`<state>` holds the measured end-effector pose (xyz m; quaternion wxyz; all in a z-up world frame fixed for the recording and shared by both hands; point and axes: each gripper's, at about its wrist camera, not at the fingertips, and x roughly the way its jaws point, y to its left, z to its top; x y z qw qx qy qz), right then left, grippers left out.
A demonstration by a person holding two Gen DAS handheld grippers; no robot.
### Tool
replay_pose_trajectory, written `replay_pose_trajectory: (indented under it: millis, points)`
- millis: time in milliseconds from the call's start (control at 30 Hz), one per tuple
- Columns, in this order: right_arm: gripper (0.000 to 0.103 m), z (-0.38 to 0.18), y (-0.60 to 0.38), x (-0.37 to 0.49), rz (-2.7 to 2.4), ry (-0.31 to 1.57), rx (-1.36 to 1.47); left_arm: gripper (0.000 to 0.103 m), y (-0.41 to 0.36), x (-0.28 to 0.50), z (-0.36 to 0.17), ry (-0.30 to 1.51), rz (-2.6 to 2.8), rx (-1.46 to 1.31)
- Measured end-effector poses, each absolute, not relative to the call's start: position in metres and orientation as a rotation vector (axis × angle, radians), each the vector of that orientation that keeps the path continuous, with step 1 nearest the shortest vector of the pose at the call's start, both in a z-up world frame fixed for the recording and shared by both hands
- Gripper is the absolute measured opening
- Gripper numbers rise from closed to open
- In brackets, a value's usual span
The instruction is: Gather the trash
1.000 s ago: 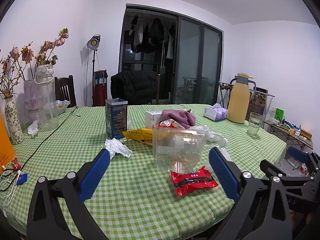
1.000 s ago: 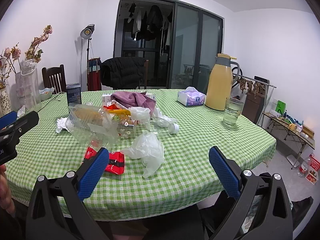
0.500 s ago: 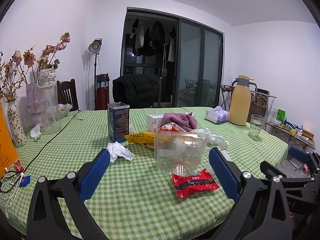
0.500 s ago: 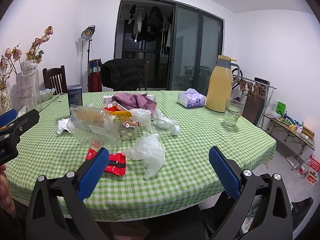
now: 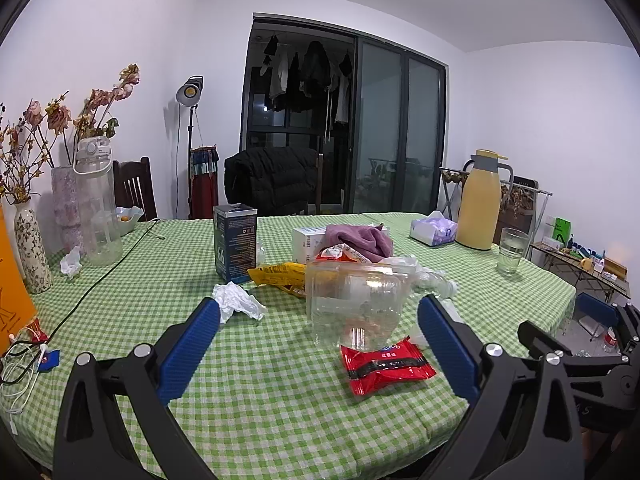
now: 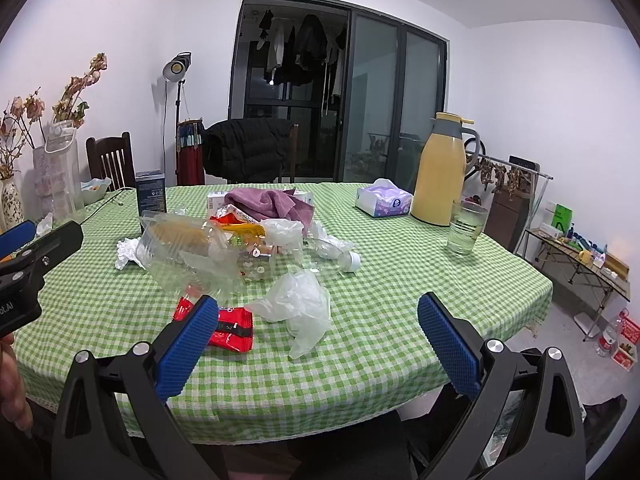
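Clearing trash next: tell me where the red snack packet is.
The red snack packet lies flat near the table's front edge, just in front of the clear plastic container; the crumpled plastic bag sits to its right.

1. Big dark sliding glass door (image 5: 348, 128) in the white back wall, clothes hanging behind it.
2. Studio lamp (image 5: 191, 92) left of the door.
3. Wooden chair (image 6: 110, 160) further left.

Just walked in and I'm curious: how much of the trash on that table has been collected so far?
Nothing looks collected yet. Both the left hand-held gripper and right hand-held gripper are open and empty. Left on the table: the red wrapper, clear plastic container, crumpled tissue, yellow wrapper and crumpled plastic bag.
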<state>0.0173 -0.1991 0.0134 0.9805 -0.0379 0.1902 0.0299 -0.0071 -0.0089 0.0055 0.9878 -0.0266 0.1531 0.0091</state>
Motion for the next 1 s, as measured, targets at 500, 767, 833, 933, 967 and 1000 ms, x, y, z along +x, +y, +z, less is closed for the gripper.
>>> replay_pose_trajectory:
  millis: [500, 767, 833, 933, 967, 1000]
  points:
    - [0.096, 0.0138, -0.2012, 0.0174, 0.051, 0.375, -0.070, 0.096, -0.0126, -0.0077, 0.0060, 0.306, 0.008, -0.049]
    - [0.096, 0.0138, -0.2010, 0.0170, 0.054, 0.375, -0.072, 0.096, -0.0116, -0.0078, 0.0064, 0.305, 0.006, -0.048]
    - [0.096, 0.0137, -0.2010, 0.0170, 0.053, 0.373, -0.071, 0.096, -0.0115, -0.0078, 0.0066, 0.304, 0.005, -0.048]
    - [0.096, 0.0134, -0.2008, 0.0167, 0.049, 0.372, -0.070, 0.096, -0.0116, -0.0073, 0.0067, 0.309, 0.000, -0.049]
    - [0.096, 0.0134, -0.2008, 0.0168, 0.049, 0.373, -0.069, 0.096, -0.0117, -0.0071, 0.0067, 0.310, -0.001, -0.050]
    - [0.096, 0.0134, -0.2009, 0.0169, 0.049, 0.373, -0.068, 0.096, -0.0118, -0.0068, 0.0069, 0.311, -0.001, -0.051]
